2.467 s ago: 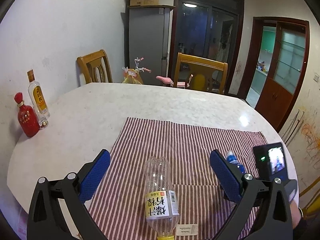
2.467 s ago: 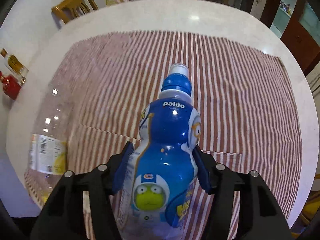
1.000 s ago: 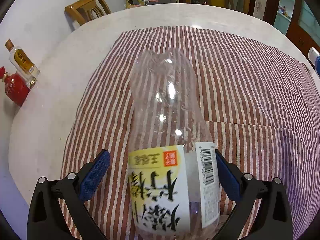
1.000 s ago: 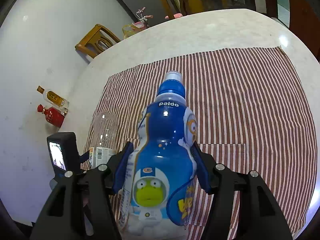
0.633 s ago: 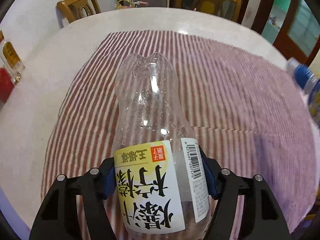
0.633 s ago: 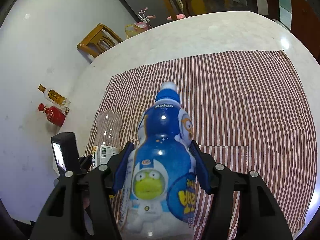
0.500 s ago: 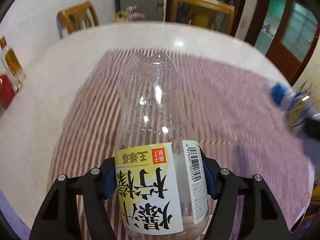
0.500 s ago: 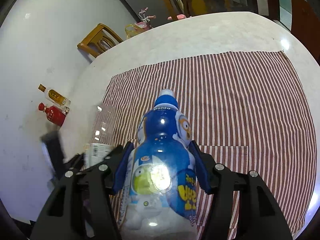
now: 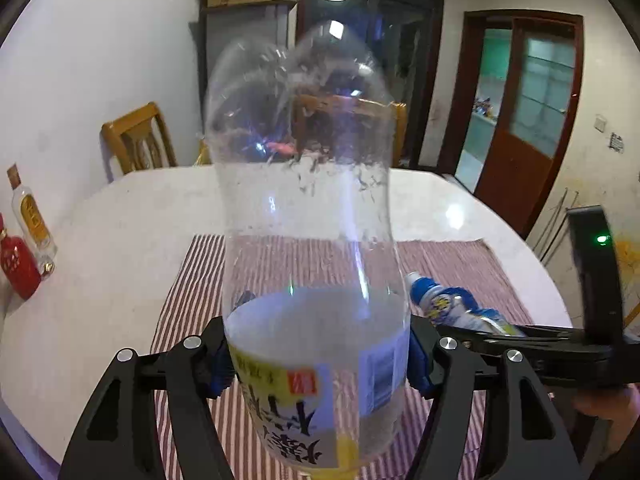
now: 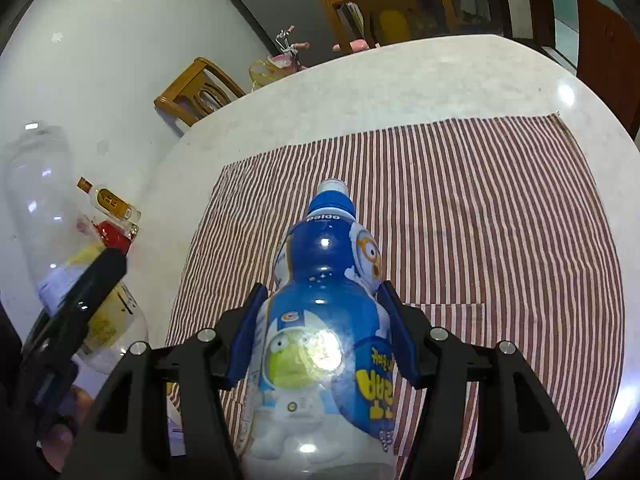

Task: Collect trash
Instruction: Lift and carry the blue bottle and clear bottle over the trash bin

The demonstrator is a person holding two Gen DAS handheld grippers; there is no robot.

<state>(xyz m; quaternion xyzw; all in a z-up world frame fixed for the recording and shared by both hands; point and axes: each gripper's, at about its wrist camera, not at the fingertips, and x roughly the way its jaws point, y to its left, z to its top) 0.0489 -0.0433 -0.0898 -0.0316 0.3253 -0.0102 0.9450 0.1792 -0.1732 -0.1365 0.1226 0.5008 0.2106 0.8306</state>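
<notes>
- Between the blue pads of the left gripper [image 9: 318, 354] sits a clear plastic bottle [image 9: 308, 216], clamped at its yellow-and-white label, its base pointing away from the camera and raised off the table.
- Beyond that bottle lies the striped cloth [image 9: 192, 288] on the round white table [image 9: 116, 240].
- Right of the left gripper, the right gripper's black frame reaches in with the blue bottle [image 9: 444, 304] in its hold.
- Far left of the left gripper, at the table's edge by the wall, stand a red bottle [image 9: 16, 264] and a clear liquor bottle [image 9: 30, 216], just beside each other.
- Gripped between the pads of the right gripper [image 10: 320, 328] is the blue bottle [image 10: 324, 300], white cap forward, a cartoon figure on its wrap.
- Ahead of and below the right gripper spreads the striped cloth [image 10: 480, 220].
- Left of the right gripper, the clear plastic bottle [image 10: 40, 208] shows in the left gripper's black frame.
- Past the table's far edge stand two wooden chairs [image 10: 196, 92].
</notes>
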